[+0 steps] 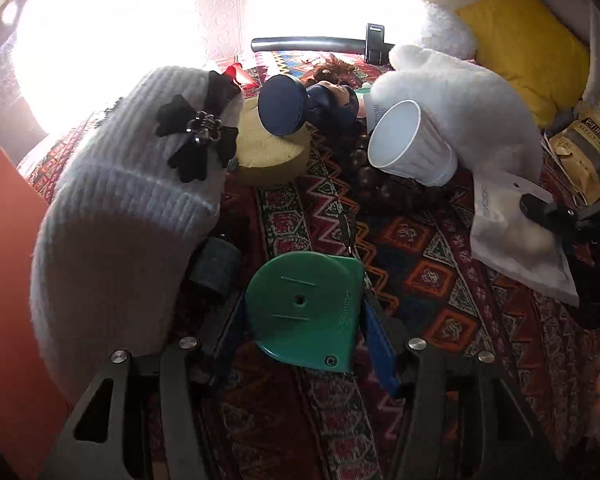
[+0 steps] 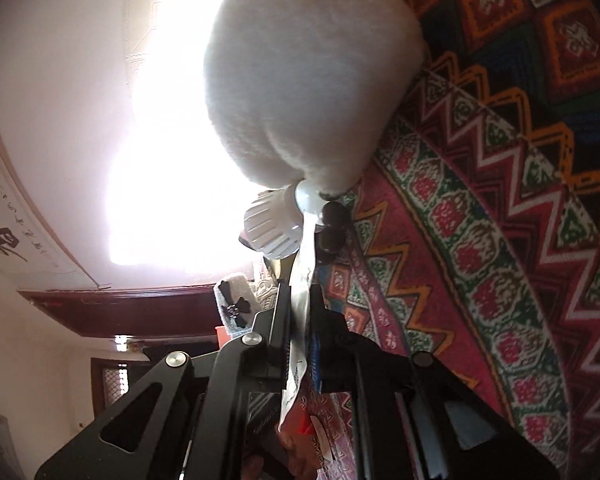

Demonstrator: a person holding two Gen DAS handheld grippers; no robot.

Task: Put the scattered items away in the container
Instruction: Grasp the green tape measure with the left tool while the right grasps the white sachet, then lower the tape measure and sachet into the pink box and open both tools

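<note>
A green tape measure (image 1: 304, 308) lies on the patterned cloth (image 1: 420, 264), and my left gripper (image 1: 305, 320) is shut on it, a blue pad against each side. In the left wrist view my right gripper (image 1: 540, 208) comes in from the right edge, shut on a flat white packet (image 1: 512, 236). The right wrist view shows that packet (image 2: 302, 280) edge-on, pinched between the right gripper's (image 2: 300, 300) black fingers. An orange panel (image 1: 4, 280) at the far left may be a container wall; I cannot tell.
A grey knit hat with a black bow (image 1: 120, 200) leans close on the left, over a dark roll (image 1: 216, 268). Further off lie a yellow foam disc (image 1: 268, 152), a blue stand (image 1: 284, 106), a doll (image 1: 332, 96), a white cup (image 1: 408, 144), dark beads (image 1: 372, 168) and white plush (image 1: 460, 100).
</note>
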